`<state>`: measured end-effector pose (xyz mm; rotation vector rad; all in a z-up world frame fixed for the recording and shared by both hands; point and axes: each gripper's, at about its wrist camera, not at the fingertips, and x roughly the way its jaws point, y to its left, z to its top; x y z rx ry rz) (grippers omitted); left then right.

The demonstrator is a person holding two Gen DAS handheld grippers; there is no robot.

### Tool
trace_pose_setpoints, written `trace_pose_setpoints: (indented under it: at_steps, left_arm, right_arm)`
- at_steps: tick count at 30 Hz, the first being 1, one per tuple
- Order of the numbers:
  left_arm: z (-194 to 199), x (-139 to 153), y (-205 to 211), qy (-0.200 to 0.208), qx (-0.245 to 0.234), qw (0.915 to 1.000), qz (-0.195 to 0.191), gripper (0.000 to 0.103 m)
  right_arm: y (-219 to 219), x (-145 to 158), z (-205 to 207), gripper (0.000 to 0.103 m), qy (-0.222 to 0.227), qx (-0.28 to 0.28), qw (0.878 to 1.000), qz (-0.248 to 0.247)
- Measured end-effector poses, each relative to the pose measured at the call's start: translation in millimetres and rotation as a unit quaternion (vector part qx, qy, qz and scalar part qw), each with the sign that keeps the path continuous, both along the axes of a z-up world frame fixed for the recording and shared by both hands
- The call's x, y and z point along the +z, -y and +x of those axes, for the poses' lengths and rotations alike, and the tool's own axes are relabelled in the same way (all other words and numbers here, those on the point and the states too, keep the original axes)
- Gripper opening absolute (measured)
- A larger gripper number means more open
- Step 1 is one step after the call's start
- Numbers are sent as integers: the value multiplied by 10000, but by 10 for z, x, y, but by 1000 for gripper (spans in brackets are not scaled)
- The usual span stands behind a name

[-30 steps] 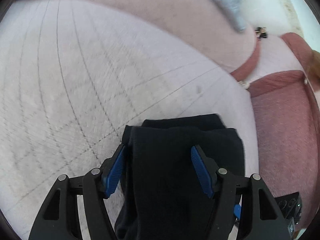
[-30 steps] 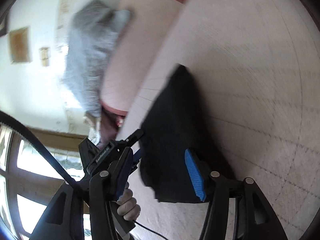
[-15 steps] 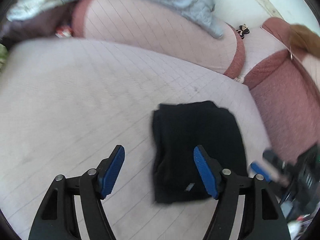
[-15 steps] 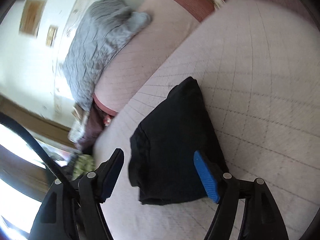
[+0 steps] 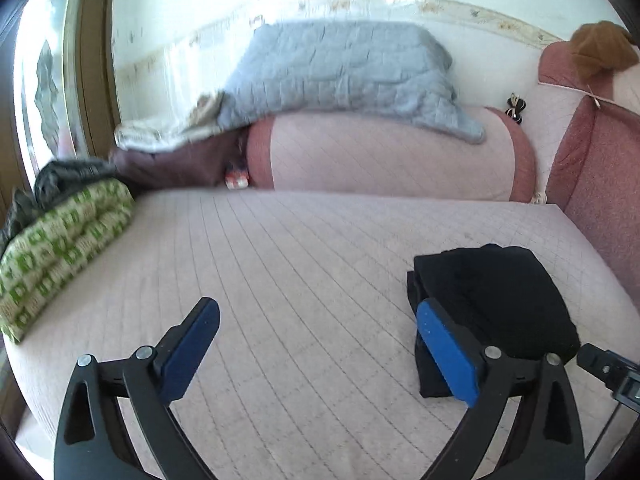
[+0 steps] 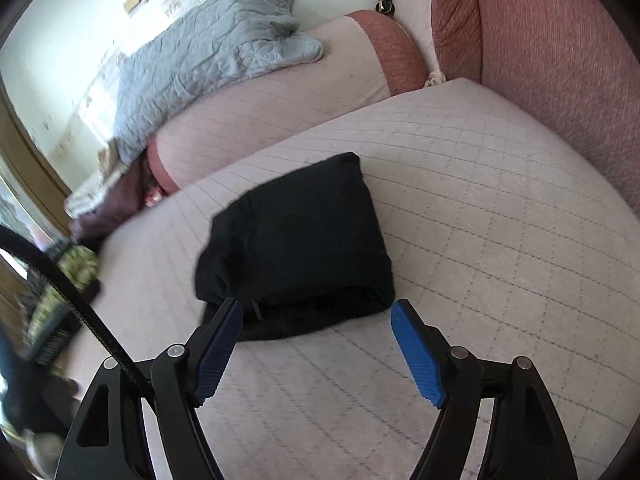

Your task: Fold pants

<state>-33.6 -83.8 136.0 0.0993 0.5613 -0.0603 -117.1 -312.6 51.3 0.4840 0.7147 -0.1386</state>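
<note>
The black pants (image 5: 496, 304) lie folded into a compact bundle on the quilted pale pink sofa seat (image 5: 300, 264), near its right end. My left gripper (image 5: 318, 318) is open and empty, held above the seat to the left of the pants. In the right wrist view the folded pants (image 6: 300, 240) lie just beyond my right gripper (image 6: 316, 314), which is open and empty and raised clear of them.
A pink bolster (image 5: 384, 156) with a grey quilted blanket (image 5: 340, 68) over it runs along the back. A green patterned cushion (image 5: 56, 252) lies at the left end. A dark pink armrest (image 5: 600, 184) rises at the right. The right gripper's tip (image 5: 608, 364) shows at the lower right.
Both grippers have let go of the pants and pulled back and up. The folded bundle now lies alone on the seat, and the left gripper has swung to its left.
</note>
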Motion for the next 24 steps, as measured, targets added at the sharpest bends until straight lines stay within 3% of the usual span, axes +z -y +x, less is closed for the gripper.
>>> trace_pose_setpoints:
  at_steps: [2,8,18,24]
  left_arm:
    - [-30,-48,-9,-13,-93,10000,32,99]
    - [33,-189,27,-651,-308,9968,-335,99]
    - [114,-473,168,-1475,-614,9863,-419,99]
    - [155,-570,174,-1699,-607,9826,-443,99]
  right_arm:
    - [-48,-55,54,81,-38,44,9999,-93]
    - [-101,-116,162,81,-73,166,9997,-134]
    - [-225,-139,231,85,-167,503,9983,-252]
    - [-255,-162,245,86,-225,566,9979,-236]
